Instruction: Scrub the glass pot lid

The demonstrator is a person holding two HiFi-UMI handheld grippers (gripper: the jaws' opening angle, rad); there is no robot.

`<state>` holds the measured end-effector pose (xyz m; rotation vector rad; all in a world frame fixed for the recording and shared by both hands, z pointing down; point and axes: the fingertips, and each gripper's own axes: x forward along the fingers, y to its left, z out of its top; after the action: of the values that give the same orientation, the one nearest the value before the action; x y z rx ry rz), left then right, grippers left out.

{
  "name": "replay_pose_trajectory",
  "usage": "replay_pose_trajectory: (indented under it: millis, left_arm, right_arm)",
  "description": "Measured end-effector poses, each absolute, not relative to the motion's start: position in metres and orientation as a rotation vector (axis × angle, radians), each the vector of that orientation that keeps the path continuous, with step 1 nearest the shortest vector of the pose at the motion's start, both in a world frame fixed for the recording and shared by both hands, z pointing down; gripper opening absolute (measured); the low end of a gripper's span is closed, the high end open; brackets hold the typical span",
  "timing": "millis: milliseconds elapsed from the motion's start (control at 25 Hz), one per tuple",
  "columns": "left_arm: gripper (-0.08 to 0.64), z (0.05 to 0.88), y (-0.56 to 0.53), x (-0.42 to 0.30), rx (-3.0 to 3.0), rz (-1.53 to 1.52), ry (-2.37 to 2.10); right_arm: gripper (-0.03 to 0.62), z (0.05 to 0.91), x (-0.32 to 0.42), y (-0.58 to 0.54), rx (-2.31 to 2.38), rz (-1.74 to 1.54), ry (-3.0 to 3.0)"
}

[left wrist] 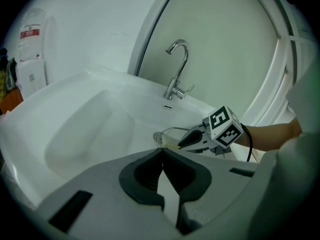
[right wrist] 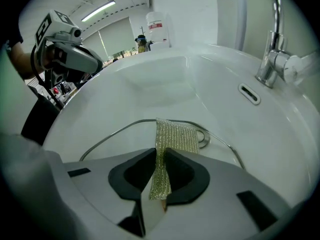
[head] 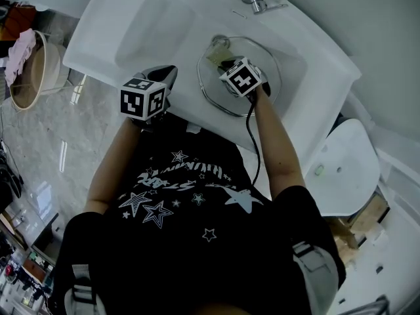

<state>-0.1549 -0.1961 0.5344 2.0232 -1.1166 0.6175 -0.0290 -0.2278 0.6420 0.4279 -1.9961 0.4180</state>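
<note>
White porcelain lies all around both pairs of fingers: the sink (head: 164, 18) spreads ahead of them, and its hollow falls away beyond my left fingers. Directly under and ahead of my right fingers lies the glass pot lid (right wrist: 125, 139). It sits flat in the sink, its metal rim curving out to either side of the fingertips. The faucet (right wrist: 272, 54) stands up and to the right of those fingers.

My left gripper (left wrist: 162, 156) hangs to the left of the lid, apart from it, its fingers pressed together on nothing. My right gripper (right wrist: 160, 154) has its fingers clamped on a gold mesh scouring cloth (right wrist: 175, 134). The cloth stands up between them and drapes forward onto the glass, ending beside the lid's small knob (right wrist: 204, 140).

What worries me is that nothing steadies the lid. With my left fingers off it, I judge a firm stroke could send it skating over the slick porcelain or tip it onto its rim. The cloth is pinched only along a narrow strip, so drag on the glass could pull it free. Bare fingertips would then scrape the lid.
</note>
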Motion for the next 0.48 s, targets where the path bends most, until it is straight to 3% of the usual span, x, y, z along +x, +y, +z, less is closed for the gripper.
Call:
replay_pose_trajectory:
  millis: [480]
  left_arm:
    - [0.008, 0.533, -0.184, -0.152, 2.006, 0.588, -1.131]
  right_arm:
    - [0.066, 0.634, -0.038, -0.192, 0.274, 0.384, -2.037]
